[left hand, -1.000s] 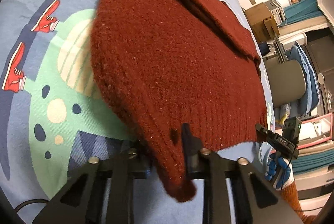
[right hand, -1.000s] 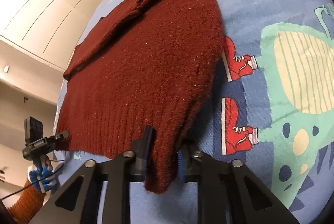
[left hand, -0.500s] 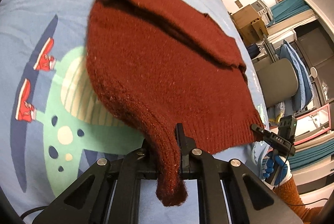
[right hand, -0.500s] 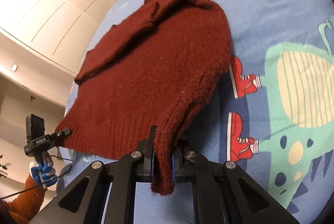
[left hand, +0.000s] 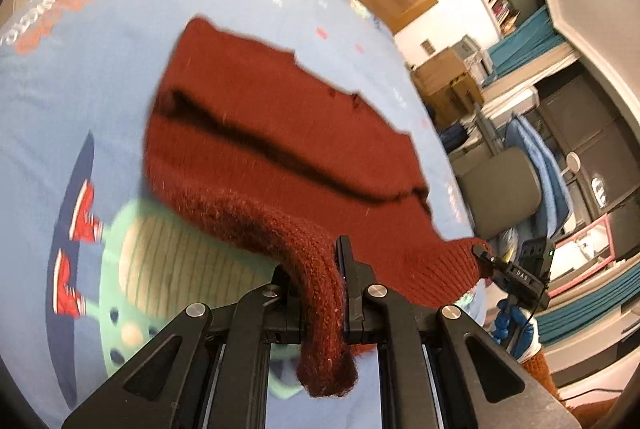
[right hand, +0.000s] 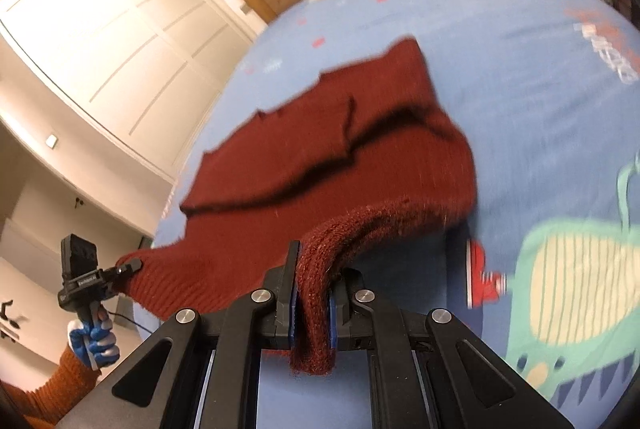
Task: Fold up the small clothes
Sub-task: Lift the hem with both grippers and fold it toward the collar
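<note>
Garment: one dark red knitted sweater (left hand: 280,133), the only piece of clothing on the bed; its far part lies on the sheet, its near ribbed hem hangs in the air between the two grippers.
Bed: one, covered by a light blue sheet printed with a green dinosaur in red sneakers (left hand: 72,109); two red sneakers show in the left wrist view, one in the right wrist view.
Left gripper (left hand: 320,293): jaws all but closed, clamped on one corner of the ribbed hem; a short tail of knit droops below the black fingers.
Right gripper (right hand: 311,303): jaws likewise nearly closed, blue pads pressing on the other hem corner, with a stub of knit hanging under them.
Across views: each camera sees the other gripper gripping its far corner of the hem, so both hem corners are off the sheet.
Hands: two, each in a blue and white glove (right hand: 93,343) with a rust-orange knit sleeve behind it.
Fold lines: one dark crease runs across the sweater's body.
Room: white panelled cupboard doors (right hand: 100,41), one teal curtain, one grey chair (left hand: 504,189), shelves of books.
</note>
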Demonstrator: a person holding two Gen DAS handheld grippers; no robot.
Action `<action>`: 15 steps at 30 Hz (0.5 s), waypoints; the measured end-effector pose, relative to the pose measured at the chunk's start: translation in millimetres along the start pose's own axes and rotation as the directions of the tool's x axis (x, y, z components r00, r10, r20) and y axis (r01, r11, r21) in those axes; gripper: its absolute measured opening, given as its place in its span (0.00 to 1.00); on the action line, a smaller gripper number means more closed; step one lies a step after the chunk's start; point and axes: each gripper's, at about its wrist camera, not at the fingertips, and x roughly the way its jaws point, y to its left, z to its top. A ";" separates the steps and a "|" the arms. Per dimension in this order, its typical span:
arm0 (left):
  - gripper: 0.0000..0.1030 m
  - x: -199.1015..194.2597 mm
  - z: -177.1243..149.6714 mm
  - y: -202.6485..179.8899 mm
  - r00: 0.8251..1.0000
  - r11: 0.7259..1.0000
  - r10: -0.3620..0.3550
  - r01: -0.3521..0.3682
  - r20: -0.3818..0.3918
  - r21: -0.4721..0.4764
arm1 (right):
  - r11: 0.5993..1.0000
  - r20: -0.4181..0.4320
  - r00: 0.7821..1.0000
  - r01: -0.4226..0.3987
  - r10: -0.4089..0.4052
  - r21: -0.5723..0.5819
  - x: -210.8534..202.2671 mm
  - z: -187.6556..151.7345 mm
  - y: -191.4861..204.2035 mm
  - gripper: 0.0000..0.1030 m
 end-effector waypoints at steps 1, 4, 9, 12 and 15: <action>0.09 -1.9 9.0 -1.4 1.000 1.000 -0.009 0.009 0.018 -0.004 | 1.000 0.020 1.000 -0.003 0.003 -0.004 -2.6 10.2 2.7 0.10; 0.09 -4.1 36.0 -5.2 0.998 1.000 -0.024 0.025 0.061 -0.008 | 1.000 0.068 0.998 -0.014 0.014 -0.002 -5.3 35.5 7.5 0.10; 0.09 -1.0 72.4 -6.3 0.994 1.000 -0.016 0.016 0.112 -0.005 | 1.000 0.135 0.991 -0.021 0.020 0.005 -0.8 76.4 12.8 0.10; 0.09 10.3 92.2 -3.5 0.992 1.000 -0.001 0.003 0.127 -0.018 | 1.000 0.160 0.987 -0.019 0.016 0.017 7.5 99.6 13.3 0.10; 0.09 27.3 109.0 1.9 0.991 0.999 0.025 -0.021 0.129 -0.033 | 1.000 0.166 0.986 -0.005 0.000 0.030 22.4 120.4 12.4 0.10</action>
